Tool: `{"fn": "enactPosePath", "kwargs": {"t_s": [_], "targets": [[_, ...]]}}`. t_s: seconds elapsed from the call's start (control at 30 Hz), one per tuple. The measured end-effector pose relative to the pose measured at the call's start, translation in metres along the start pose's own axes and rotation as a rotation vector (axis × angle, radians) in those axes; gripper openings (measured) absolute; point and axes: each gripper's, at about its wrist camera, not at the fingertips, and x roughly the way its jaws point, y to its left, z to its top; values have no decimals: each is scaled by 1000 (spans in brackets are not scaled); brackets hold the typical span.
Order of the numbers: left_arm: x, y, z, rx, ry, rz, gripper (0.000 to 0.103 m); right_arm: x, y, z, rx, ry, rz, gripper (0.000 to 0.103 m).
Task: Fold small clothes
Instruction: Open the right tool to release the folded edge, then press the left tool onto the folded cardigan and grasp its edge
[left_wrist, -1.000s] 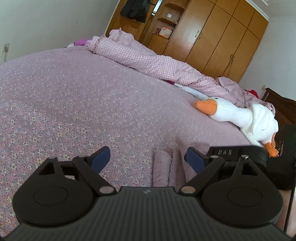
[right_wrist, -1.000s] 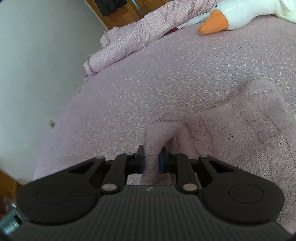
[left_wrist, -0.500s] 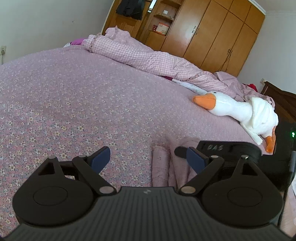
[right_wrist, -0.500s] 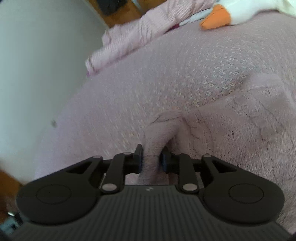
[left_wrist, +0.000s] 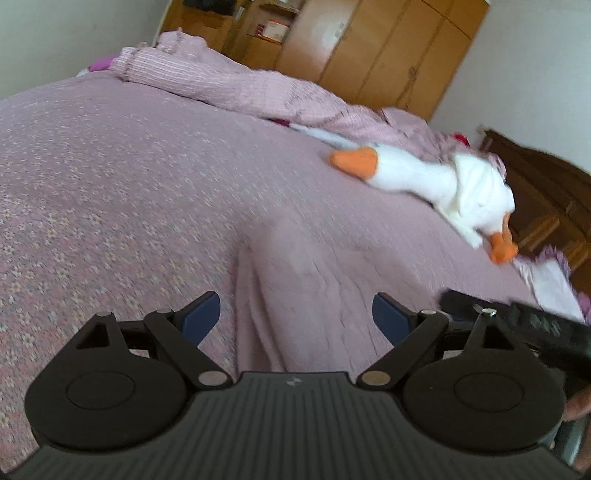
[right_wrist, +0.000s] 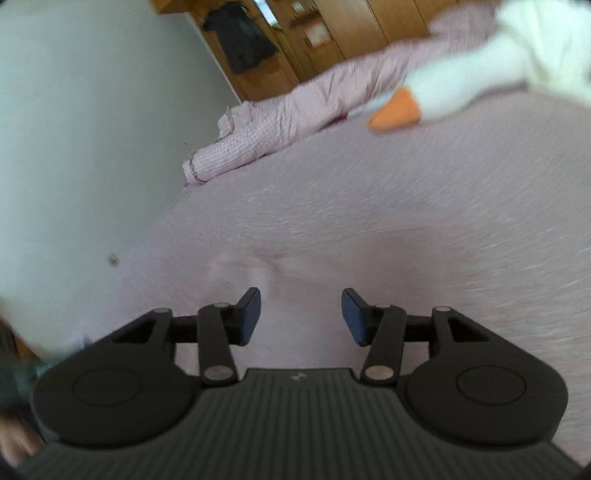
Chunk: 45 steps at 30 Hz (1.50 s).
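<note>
A small pale pink knitted garment (left_wrist: 314, 291) lies flat on the flowered purple bedspread (left_wrist: 110, 177), partly folded with a doubled edge on its left. My left gripper (left_wrist: 295, 317) hovers open just above its near end, with nothing between the blue pads. In the blurred right wrist view the same garment (right_wrist: 295, 266) lies ahead of my right gripper (right_wrist: 301, 314), which is open and empty. The right gripper's black body (left_wrist: 524, 325) shows at the lower right of the left wrist view.
A white plush goose (left_wrist: 436, 181) with an orange beak lies on the bed to the far right. A rumpled pink checked quilt (left_wrist: 240, 88) runs along the far side. Wooden wardrobes (left_wrist: 369, 48) stand behind, and a dark wooden piece of furniture (left_wrist: 546, 192) at right.
My right gripper has opened and let go of the garment's fold, which now lies flat. Both grippers have shifted, and the left now looks further over the garment.
</note>
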Motion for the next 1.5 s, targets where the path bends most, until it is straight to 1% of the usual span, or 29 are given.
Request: {"fn": "enactPosePath", "kwargs": {"t_s": [0.13, 0.2, 0.27, 0.33, 0.4, 0.47, 0.5, 0.53, 0.63, 0.67, 0.73, 0.83, 0.9, 0.93, 1.0, 1.03, 1.07, 1.1, 1.13, 1.2, 1.23, 1.27, 1.3, 1.33, 1.37, 1.4, 1.43, 1.5], "targets": [[-2, -19, -21, 75, 43, 28, 94, -48, -19, -40, -134, -108, -104, 52], [-3, -26, -30, 115, 45, 45, 94, -65, -28, -65, -197, -146, -148, 52], [1, -31, -38, 132, 47, 77, 94, -68, -33, -84, -253, -149, -193, 52], [5, -34, -44, 133, 52, 101, 94, -61, -33, -97, -308, -114, -220, 52], [9, -36, -48, 146, 57, 103, 94, -56, -31, -103, -353, -111, -245, 51], [11, -36, -50, 153, 45, 112, 92, -48, -26, -104, -399, -114, -246, 51], [12, -35, -51, 151, 47, 108, 91, -42, -22, -104, -417, -101, -251, 51], [12, -33, -52, 144, 51, 101, 87, -40, -17, -105, -427, -98, -255, 51], [11, -26, -49, 104, 57, 102, 86, -40, -6, -111, -433, -88, -223, 51], [10, -23, -46, 93, 59, 98, 86, -40, -2, -113, -451, -91, -224, 52], [9, -20, -43, 72, 63, 96, 86, -38, 5, -119, -514, -112, -264, 61], [8, -17, -41, 48, 69, 86, 86, -27, 6, -117, -561, -147, -336, 61], [8, -17, -42, 44, 71, 64, 86, -16, 7, -111, -573, -139, -345, 61], [9, -18, -42, 46, 71, 59, 86, -11, 9, -112, -605, -139, -354, 61], [9, -22, -43, 59, 67, 45, 77, 2, 15, -115, -716, -140, -396, 59], [10, -23, -44, 73, 73, 39, 53, 6, 16, -114, -740, -155, -411, 52], [11, -26, -45, 94, 87, 52, 26, 4, 15, -113, -731, -185, -417, 24], [11, -28, -46, 112, 83, 69, 23, 2, 15, -111, -710, -201, -428, 25], [8, -27, -46, 107, 52, 82, 20, -4, 13, -109, -677, -215, -442, 22], [-1, -22, -40, 63, 16, 69, 18, -15, 10, -106, -616, -209, -433, 19], [-4, -20, -37, 58, 2, 74, 17, -20, 12, -109, -616, -203, -434, 19], [-5, -18, -35, 75, -1, 92, 17, -23, 15, -113, -644, -197, -435, 18], [-3, -16, -34, 90, 17, 104, 17, -26, 20, -121, -699, -190, -438, 18], [2, -13, -35, 94, 52, 112, 17, -25, 24, -130, -758, -173, -442, 18], [9, -7, -38, 75, 101, 108, 18, -23, 26, -139, -809, -147, -451, 18], [13, -4, -40, 62, 131, 98, 18, -22, 24, -145, -836, -121, -463, 19], [15, -4, -41, 56, 137, 90, 19, -20, 21, -150, -854, -100, -481, 19], [14, -6, -39, 69, 128, 98, 19, -22, 19, -149, -842, -90, -479, 19]]}}
